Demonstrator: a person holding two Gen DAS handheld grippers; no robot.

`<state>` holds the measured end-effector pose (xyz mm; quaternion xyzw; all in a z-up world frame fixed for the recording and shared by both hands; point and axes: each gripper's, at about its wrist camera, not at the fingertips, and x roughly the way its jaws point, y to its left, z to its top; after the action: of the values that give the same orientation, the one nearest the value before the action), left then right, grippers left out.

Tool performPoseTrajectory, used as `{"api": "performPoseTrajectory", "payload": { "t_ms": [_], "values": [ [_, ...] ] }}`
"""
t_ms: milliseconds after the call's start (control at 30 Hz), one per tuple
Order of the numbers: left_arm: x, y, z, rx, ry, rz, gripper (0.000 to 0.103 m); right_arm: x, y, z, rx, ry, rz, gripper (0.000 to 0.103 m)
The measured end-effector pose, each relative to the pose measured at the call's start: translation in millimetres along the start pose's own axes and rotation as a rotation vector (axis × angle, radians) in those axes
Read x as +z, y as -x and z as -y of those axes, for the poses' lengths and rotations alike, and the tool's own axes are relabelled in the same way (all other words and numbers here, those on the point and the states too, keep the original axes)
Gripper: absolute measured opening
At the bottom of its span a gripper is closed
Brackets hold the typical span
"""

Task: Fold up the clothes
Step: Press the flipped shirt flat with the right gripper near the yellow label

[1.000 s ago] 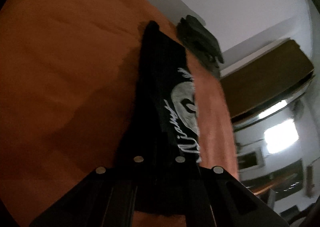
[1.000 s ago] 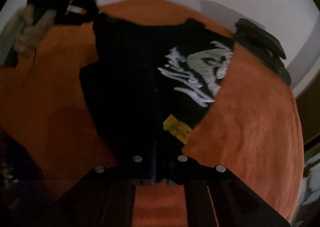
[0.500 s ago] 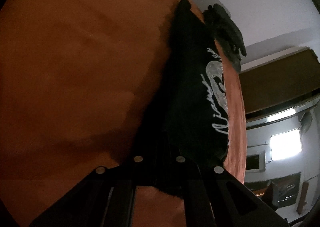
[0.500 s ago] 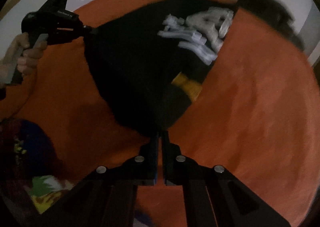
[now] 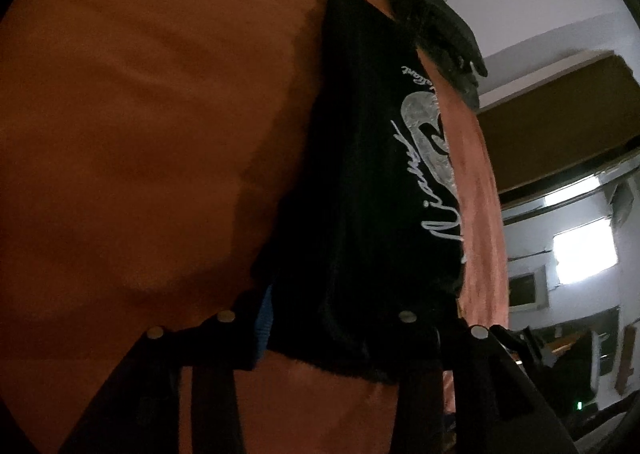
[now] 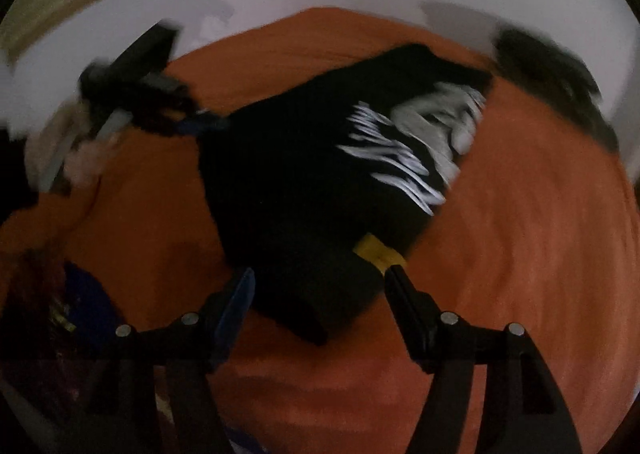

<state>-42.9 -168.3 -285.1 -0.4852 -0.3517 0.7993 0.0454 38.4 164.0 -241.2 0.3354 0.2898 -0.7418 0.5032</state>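
A folded black T-shirt (image 6: 320, 174) with a white print and a yellow neck label (image 6: 378, 252) lies on the orange bedcover (image 6: 520, 234). It also shows in the left wrist view (image 5: 360, 194). My right gripper (image 6: 318, 282) is open, its fingers apart on either side of the shirt's near corner. My left gripper (image 5: 340, 318) is open, with the shirt's near edge lying between its spread fingers. The left gripper and the hand holding it also show in the right wrist view (image 6: 140, 102) at the shirt's far left corner.
A pile of dark clothes (image 5: 440, 34) lies at the far edge of the bed by the white wall; it also shows in the right wrist view (image 6: 552, 82). Colourful cloth (image 6: 72, 314) lies at the lower left. A wooden cabinet (image 5: 560, 114) stands to the right.
Both grippers have opened and let go of the black shirt, which now lies folded on the bedcover. The right gripper has drawn back a little.
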Motion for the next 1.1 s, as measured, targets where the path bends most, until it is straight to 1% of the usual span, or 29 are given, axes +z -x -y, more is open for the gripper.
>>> {"api": "performPoseTrajectory", "payload": {
  "t_ms": [33,67,100,133,167,200,267,367,400,500,567,667,733,767,833,933,1033,1067,1100],
  "values": [
    [-0.5,-0.1,1.9,0.012,-0.012,0.007,0.028,3.2,-7.0,-8.0,-0.009,0.041,-0.008,0.067],
    [-1.6,0.7,4.6,0.021,-0.033,0.014,0.003,4.8,-15.3,-12.6,-0.013,0.071,-0.017,0.063],
    [-2.6,1.4,7.4,0.029,-0.053,0.021,0.004,3.5,-24.1,-13.8,-0.027,0.082,-0.037,0.045],
    [-3.7,2.2,10.1,0.038,-0.074,0.028,0.004,1.5,-32.9,-14.0,-0.044,0.085,-0.061,0.033],
    [-4.8,3.9,12.4,0.044,-0.089,0.035,0.004,-0.6,-41.8,-14.3,-0.062,0.089,-0.085,0.013],
    [-5.8,6.4,13.6,0.044,-0.094,0.041,0.004,-4.1,-44.9,-10.3,-0.062,0.07,-0.093,0.005],
    [-7.0,13.5,14.2,0.029,-0.072,0.054,0.003,-12.1,-47.1,1.0,-0.051,0.014,-0.099,0.005],
    [-11.2,18.4,18.5,0.024,-0.057,0.044,0.004,-17.9,-8.6,6.6,-0.04,-0.014,0.012,0.005],
    [-12.7,19.5,20.3,0.024,-0.054,0.038,0.003,-19.2,-0.1,6.6,-0.042,-0.009,0.035,0.005],
    [-15.8,16.3,20.7,0.027,-0.027,0.014,0.003,-26.3,2.4,7.8,-0.03,-0.012,0.017,0.005],
    [-15.3,16.3,17.3,-0.005,0.022,0.004,0.003,-26.3,5.2,14.0,-0.012,-0.042,0.01,0.005],
    [-10.0,30.7,20.9,-0.05,0.03,0.033,0.003,-16.6,28.9,14.9,-0.02,-0.04,0.076,0.005],
    [-4.1,34.8,17.2,-0.06,0.029,0.037,0.004,-11.5,46.5,14.0,0.009,-0.045,0.114,0.005],
    [-2.6,32.0,12.7,-0.055,0.034,0.03,0.004,-11.4,47.4,13.6,0.021,-0.04,0.114,0.005],
    [-2.5,18.3,-0.1,-0.031,0.054,0.0,0.004,-15.7,34.0,11.8,0.033,-0.009,0.068,0.005],
    [-7.8,5.0,-14.9,-0.021,0.083,-0.013,0.004,-27.5,1.2,6.0,0.048,0.024,-0.043,0.005],
    [-14.2,-6.7,-28.7,-0.018,0.111,-0.019,0.004,-32.8,-20.3,9.1,0.076,0.003,-0.139,0.006],
    [-14.5,-7.6,-30.6,-0.018,0.115,-0.018,0.004,-33.4,-22.6,12.1,0.081,-0.015,-0.162,0.007],
    [-12.8,-5.1,-29.3,-0.019,0.112,-0.011,0.004,-33.2,-19.4,14.8,0.074,-0.028,-0.162,0.01]
  ]
}}
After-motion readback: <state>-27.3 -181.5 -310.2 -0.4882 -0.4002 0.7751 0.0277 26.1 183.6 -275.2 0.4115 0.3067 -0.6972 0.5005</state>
